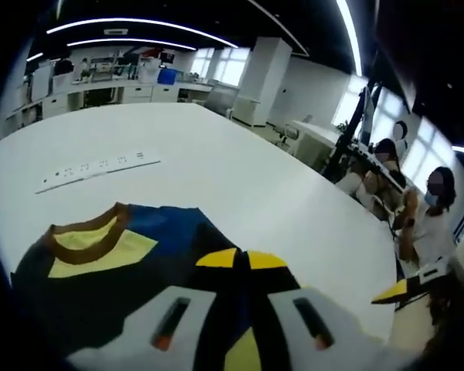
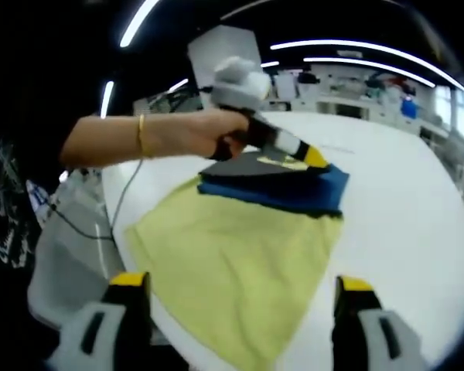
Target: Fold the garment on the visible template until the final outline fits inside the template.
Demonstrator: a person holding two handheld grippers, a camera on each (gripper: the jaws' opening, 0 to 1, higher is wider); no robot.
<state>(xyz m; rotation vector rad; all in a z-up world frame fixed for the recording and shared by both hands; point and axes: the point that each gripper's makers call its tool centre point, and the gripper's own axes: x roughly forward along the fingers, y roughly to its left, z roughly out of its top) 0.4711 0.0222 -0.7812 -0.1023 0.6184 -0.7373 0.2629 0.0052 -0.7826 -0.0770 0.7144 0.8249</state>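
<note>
The garment is a soft knit top, dark navy and blue with yellow panels and a brown ribbed collar. It lies on the white desk, resting over the far edge of a pale yellow cloth template that spreads flat from the garment toward the right gripper.

In the left gripper view the left gripper sits low over the garment, its yellow-tipped fingers nearly together with a dark fold of fabric between them; it appears to be pinching the garment there, though the contact itself is hard to make out. The right gripper view shows that same gripper, held by a person's hand, at the top of the folded stack. The right gripper hovers on the near side of the template with its fingers spread wide, holding nothing.

I judge the garment light, limp and somewhat slippery against the cloth below, so a pinch may drag only the top layer. It should be taken at an edge or corner, or at the stiffer ribbed collar, with both layers caught, and lifted low to keep the folds from sliding apart.

A white power strip lies on the desk beyond the garment's collar.
</note>
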